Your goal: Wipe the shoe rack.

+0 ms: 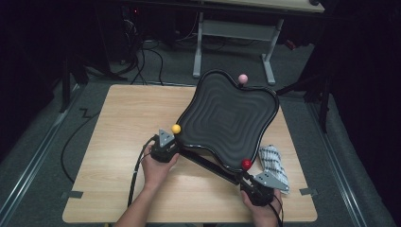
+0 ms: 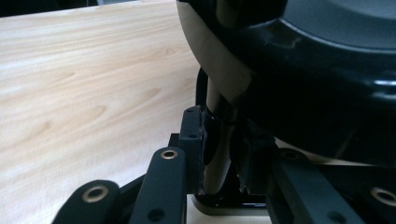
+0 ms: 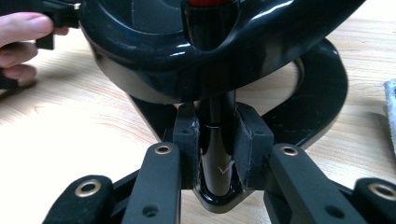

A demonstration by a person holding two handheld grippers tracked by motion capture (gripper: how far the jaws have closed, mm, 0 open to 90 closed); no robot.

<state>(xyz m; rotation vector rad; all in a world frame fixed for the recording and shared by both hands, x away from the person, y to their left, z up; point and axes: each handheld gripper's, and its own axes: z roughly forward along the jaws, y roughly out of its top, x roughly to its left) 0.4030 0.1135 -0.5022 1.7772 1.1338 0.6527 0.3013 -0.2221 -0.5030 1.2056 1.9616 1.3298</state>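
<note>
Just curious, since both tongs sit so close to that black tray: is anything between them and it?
Nothing visible. The left tongs already clamp a post under the tray near the yellow ball; the right tongs clamp the post below the red ball.

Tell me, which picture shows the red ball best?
The high view: the whole red ball sits on the black tray's near corner, by the right gripper. The right gripper view catches just its bottom edge. The left gripper view gives tray and table.
</note>
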